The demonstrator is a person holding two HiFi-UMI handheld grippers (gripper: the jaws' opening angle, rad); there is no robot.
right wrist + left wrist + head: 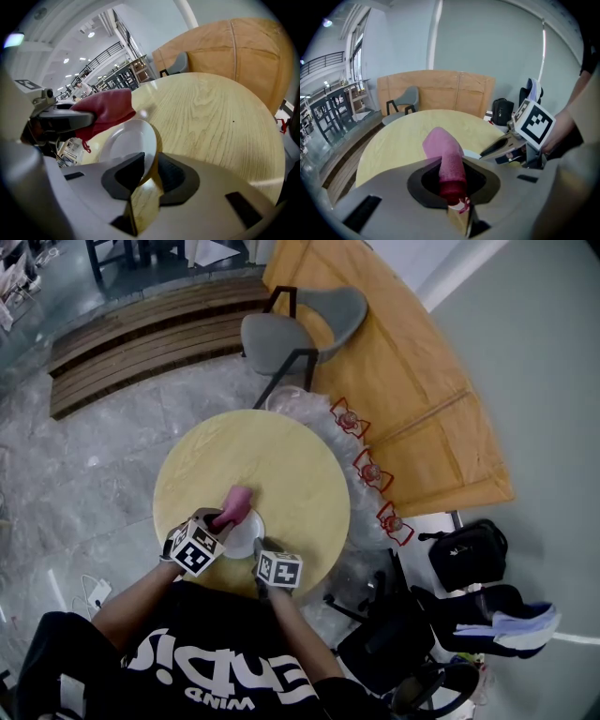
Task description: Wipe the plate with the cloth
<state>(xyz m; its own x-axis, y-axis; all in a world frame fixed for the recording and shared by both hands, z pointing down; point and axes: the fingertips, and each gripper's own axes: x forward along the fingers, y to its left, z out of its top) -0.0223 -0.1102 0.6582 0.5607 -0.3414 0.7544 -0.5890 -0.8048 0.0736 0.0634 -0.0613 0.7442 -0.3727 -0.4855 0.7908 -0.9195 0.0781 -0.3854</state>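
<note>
A small white plate (125, 143) is tilted up on its edge above the round wooden table (300, 474), and my right gripper (146, 172) is shut on its near rim. In the head view the plate (246, 536) sits between the two marker cubes near the table's front edge. My left gripper (452, 190) is shut on a rolled pink cloth (446, 157) that sticks out forward past the jaws. In the right gripper view the cloth (107, 110) hangs just above the plate's upper left edge. From overhead the cloth (234, 505) lies over the plate's far side.
A grey chair (298, 332) stands beyond the table beside a curved wooden partition (412, 381). Clear plastic sheeting with red-tagged items (370, 472) lies right of the table. Black bags (469, 554) rest on the floor at right. A white charger (97, 592) lies on the floor at left.
</note>
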